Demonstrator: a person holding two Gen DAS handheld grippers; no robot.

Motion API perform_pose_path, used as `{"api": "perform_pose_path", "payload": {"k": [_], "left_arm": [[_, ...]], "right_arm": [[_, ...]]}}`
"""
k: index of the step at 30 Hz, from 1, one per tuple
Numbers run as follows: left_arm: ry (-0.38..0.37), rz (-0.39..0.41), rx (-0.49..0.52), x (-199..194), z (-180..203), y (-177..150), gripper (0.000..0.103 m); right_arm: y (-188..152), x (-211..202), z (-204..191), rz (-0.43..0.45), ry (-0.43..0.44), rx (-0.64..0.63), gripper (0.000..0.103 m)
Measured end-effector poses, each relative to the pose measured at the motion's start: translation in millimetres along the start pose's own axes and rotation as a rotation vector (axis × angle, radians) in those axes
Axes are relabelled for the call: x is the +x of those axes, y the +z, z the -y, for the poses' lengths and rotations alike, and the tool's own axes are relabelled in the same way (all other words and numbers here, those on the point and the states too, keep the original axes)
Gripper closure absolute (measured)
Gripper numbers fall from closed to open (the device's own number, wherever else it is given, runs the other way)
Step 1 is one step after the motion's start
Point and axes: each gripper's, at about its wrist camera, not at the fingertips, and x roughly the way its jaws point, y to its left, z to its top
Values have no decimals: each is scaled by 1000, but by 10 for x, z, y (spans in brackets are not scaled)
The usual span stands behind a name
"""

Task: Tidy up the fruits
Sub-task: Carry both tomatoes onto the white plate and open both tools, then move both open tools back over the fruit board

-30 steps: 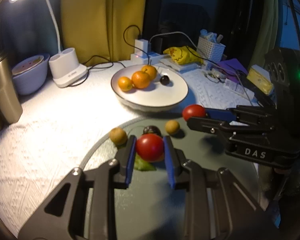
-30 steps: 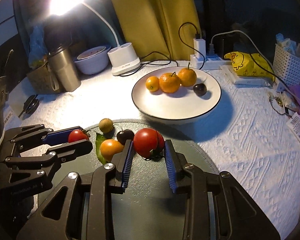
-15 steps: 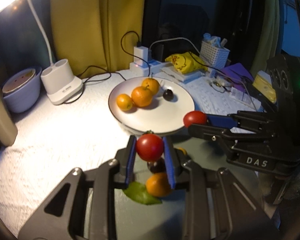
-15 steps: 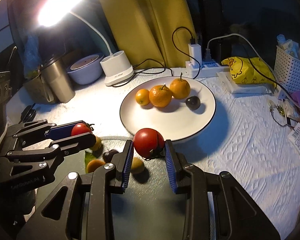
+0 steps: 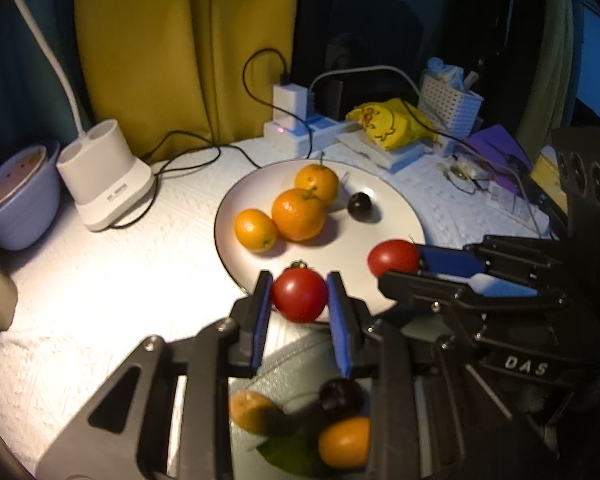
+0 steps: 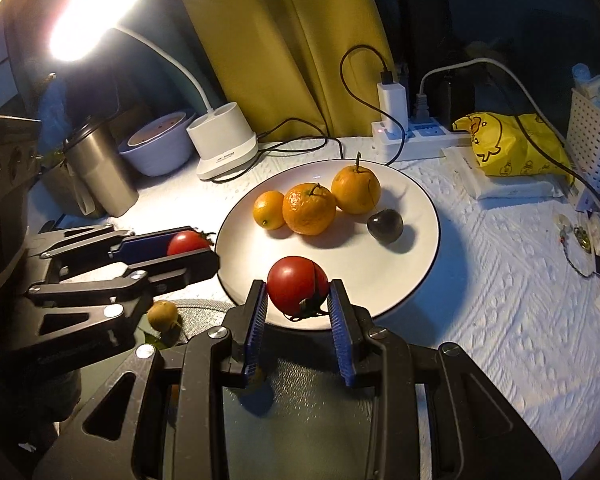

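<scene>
My left gripper (image 5: 299, 294) is shut on a red tomato (image 5: 299, 294) and holds it over the near rim of the white plate (image 5: 396, 208). My right gripper (image 6: 298, 294) is shut on a second red tomato (image 6: 298, 290), also above the plate's near rim (image 6: 420, 280). Each gripper shows in the other's view, the right one (image 5: 396, 260) and the left one (image 6: 190, 246). The plate holds three oranges (image 6: 309, 209) and a dark plum (image 6: 385, 225). Below the grippers, a grey mat (image 5: 288, 364) carries an orange (image 5: 344, 442), a dark fruit (image 5: 341, 394) and a small yellowish fruit (image 6: 162, 314).
A white lamp base (image 6: 224, 146), a lilac bowl (image 6: 158, 150) and a steel tumbler (image 6: 100, 168) stand at the back left. A power strip with cables (image 6: 404, 136), a yellow bag (image 6: 508, 144) and a white basket (image 6: 596, 132) stand at the back right.
Both grippers have lifted their tomatoes off the grey mat and carried them forward to the plate's near rim. The fruits left on the mat now lie below and behind the fingers.
</scene>
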Motion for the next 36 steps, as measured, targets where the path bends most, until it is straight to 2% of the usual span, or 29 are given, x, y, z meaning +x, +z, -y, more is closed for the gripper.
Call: {"api": "perform_pose_path", "payload": {"k": [10, 17, 29, 32, 36], "left_arm": [[-17, -55, -50, 272, -110, 62, 74], [-20, -58, -56, 289, -124, 47, 74], [-22, -4, -67, -54, -117, -14, 70], [-29, 16, -72, -169, -109, -54, 63], [-33, 38, -71, -322, -90, -108, 62]], "right_arm": [[39, 240, 37, -31, 20, -4, 70], [34, 286, 36, -39, 16, -6, 70], [22, 89, -59, -11, -18, -14, 70], [-3, 26, -108, -7, -23, -19, 69], [-43, -88, -194, 3, -32, -26, 69]]}}
